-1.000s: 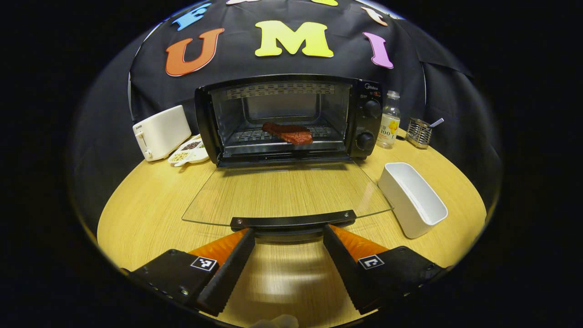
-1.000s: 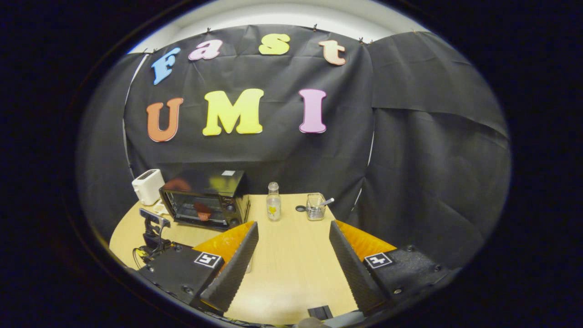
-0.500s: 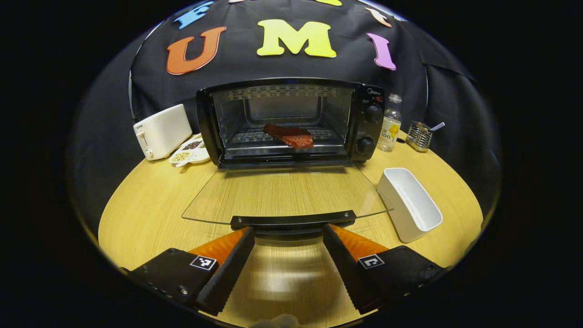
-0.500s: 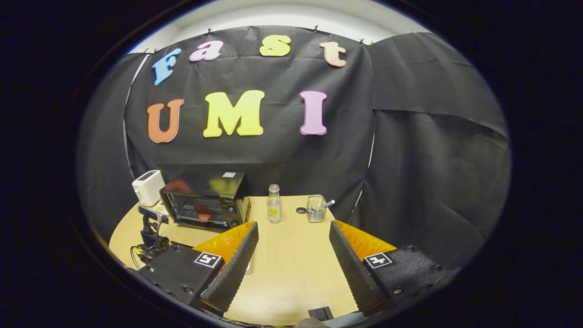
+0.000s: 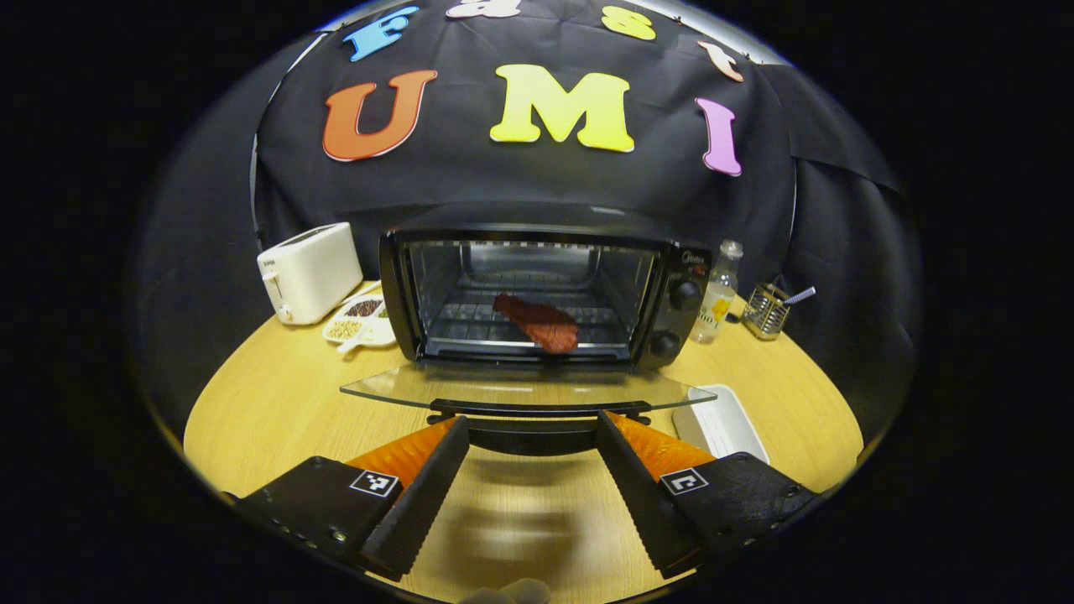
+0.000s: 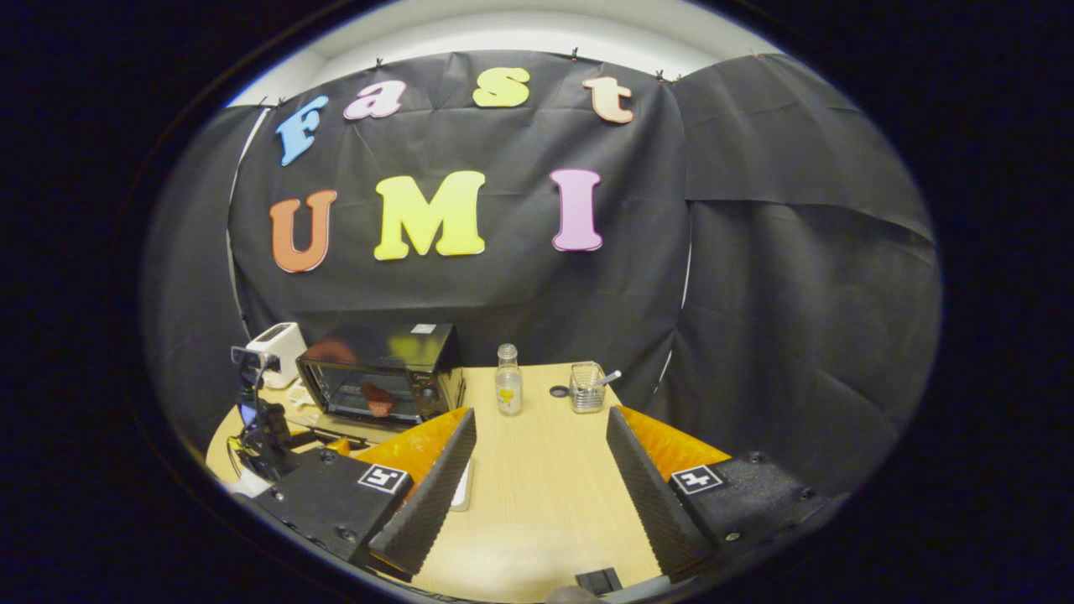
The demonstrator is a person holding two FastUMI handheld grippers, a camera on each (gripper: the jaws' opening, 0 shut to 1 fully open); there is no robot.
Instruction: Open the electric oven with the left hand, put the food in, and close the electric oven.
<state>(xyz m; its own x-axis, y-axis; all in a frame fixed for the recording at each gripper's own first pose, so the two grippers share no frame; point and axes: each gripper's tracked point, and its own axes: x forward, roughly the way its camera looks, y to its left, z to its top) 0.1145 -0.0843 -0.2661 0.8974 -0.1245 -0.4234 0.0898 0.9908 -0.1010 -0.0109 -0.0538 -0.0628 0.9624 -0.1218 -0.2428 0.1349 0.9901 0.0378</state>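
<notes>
Electric oven (image 5: 537, 289) holds the steak (image 5: 537, 323); its glass door (image 5: 524, 393) is partly lifted at 12 o'clock of the left gripper (image 5: 530, 436), jaws wide apart, gripping nothing. Right gripper (image 6: 537, 428) is wide apart too, empty.

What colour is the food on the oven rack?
Reddish-brown, like a slab of meat; clearest in the left gripper view, inside the oven.

The left gripper (image 5: 530, 457) sits at the oven door's black handle (image 5: 537, 413), fingers (image 5: 419, 495) spread either side — the glass door (image 5: 527, 390) is partly raised. Inside the electric oven (image 5: 541, 294) lies the red food (image 5: 539, 323).
</notes>
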